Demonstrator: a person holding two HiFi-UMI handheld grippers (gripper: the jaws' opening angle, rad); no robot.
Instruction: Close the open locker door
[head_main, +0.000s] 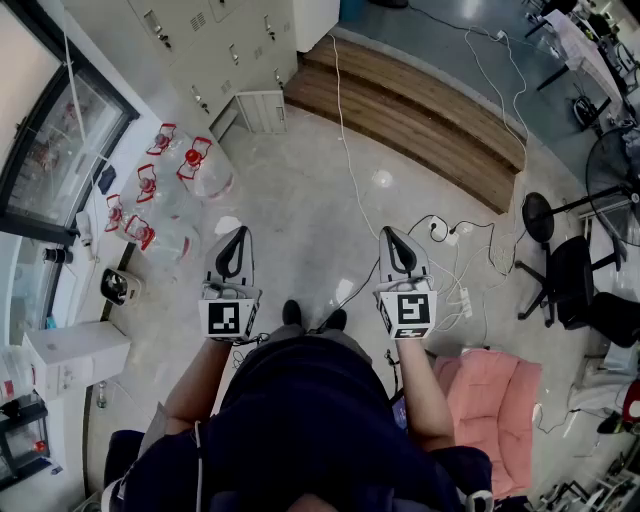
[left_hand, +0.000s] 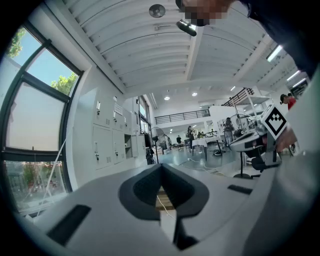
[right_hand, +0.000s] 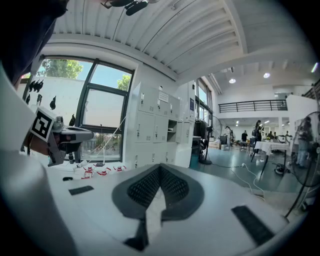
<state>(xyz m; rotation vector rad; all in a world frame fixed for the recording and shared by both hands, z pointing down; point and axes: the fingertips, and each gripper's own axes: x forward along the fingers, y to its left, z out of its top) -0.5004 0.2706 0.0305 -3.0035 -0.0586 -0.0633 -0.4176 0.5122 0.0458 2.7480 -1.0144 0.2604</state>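
A bank of pale grey lockers (head_main: 215, 45) stands far ahead at the upper left. One low door (head_main: 262, 111) hangs open, swung out over the floor. In the right gripper view the lockers (right_hand: 150, 130) show an open compartment (right_hand: 172, 131). In the left gripper view the lockers (left_hand: 107, 142) stand at the left, far off. My left gripper (head_main: 240, 233) and right gripper (head_main: 390, 232) are held side by side at waist height, well short of the lockers. Both are shut with nothing between the jaws, as both the left gripper (left_hand: 161, 165) and the right gripper (right_hand: 160, 167) show close up.
Several water jugs with red handles (head_main: 190, 165) stand on the floor at the left. A wooden step (head_main: 420, 110) runs behind a white cable (head_main: 345, 130). A power strip (head_main: 450, 235), a fan (head_main: 540, 215), an office chair (head_main: 572, 282) and a pink cushion (head_main: 490, 400) lie to the right.
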